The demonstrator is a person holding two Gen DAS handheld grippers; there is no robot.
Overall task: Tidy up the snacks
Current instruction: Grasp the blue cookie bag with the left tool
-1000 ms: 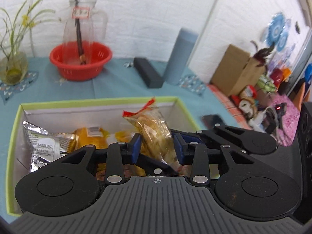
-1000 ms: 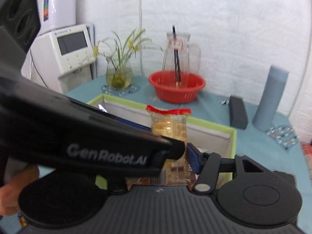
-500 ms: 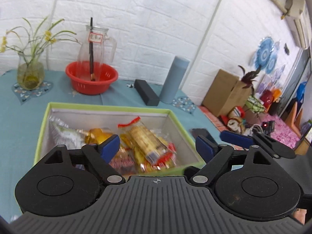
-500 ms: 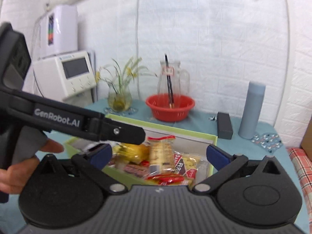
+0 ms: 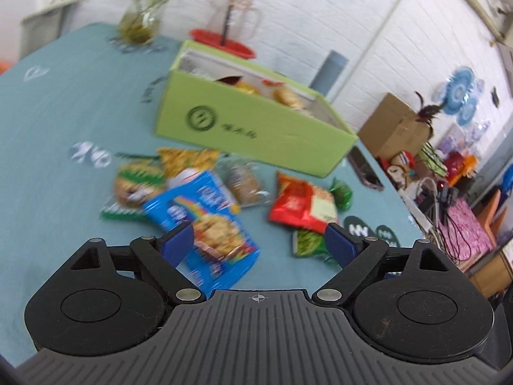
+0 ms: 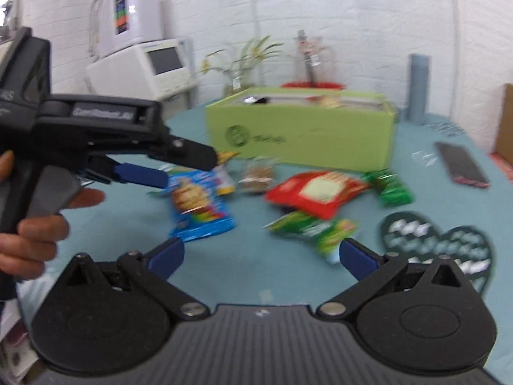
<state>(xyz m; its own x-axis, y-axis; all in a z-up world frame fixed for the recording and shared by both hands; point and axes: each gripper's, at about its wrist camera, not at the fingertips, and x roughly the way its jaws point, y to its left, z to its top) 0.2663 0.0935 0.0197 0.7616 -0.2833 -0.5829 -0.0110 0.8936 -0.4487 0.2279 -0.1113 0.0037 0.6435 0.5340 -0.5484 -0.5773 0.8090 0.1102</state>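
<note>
Snacks lie loose on the teal table (image 5: 48, 166) in front of the green box (image 5: 256, 128). The blue packet (image 5: 205, 224) sits just ahead of the left gripper (image 5: 258, 243), long axis running away from it; the right gripper (image 6: 261, 256) is farther off. Both grippers are spread apart and empty. The box already holds several packets, blurred
</note>
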